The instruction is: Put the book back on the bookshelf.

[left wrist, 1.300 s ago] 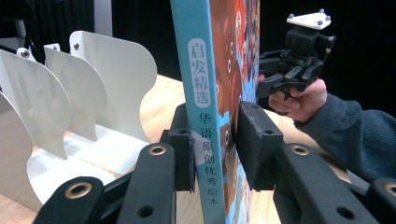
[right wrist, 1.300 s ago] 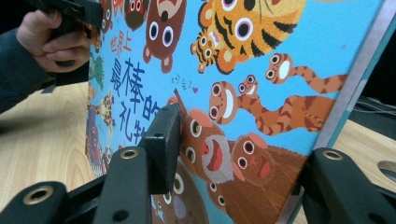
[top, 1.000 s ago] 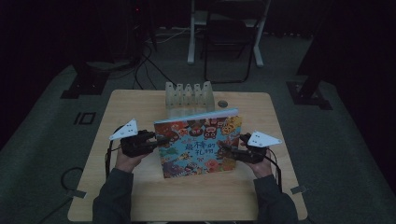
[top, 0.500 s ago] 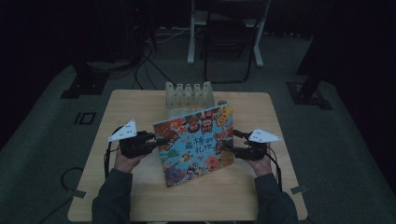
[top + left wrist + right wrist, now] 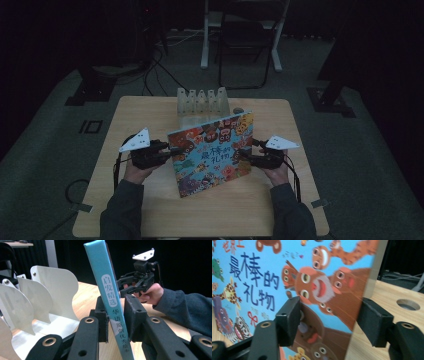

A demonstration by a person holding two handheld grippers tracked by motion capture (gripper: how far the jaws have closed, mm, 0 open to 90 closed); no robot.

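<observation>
A picture book [image 5: 210, 152] with a bright cartoon cover stands tilted on the table, cover toward the person. My left gripper [image 5: 170, 155] holds its left side. In the left gripper view the pads [image 5: 101, 322] press on both sides of the blue spine [image 5: 110, 295], and these jaws have just been closing. My right gripper [image 5: 242, 154] is at the book's right edge. In the right gripper view its jaws [image 5: 329, 315] straddle that edge [image 5: 362, 290] with gaps on both sides. They have just been closing a little, without pressing on the book.
A white divider rack [image 5: 202, 102] stands just behind the book at the table's far edge, its curved plates [image 5: 50, 290] close by in the left gripper view. A round hole [image 5: 408, 304] is in the wooden table [image 5: 150, 210]. Chairs and cables lie on the floor beyond.
The book has tipped from standing square to a slant, its lower left corner swinging toward the person. The right gripper has sunk slightly and its jaws have widened off the cover's edge.
</observation>
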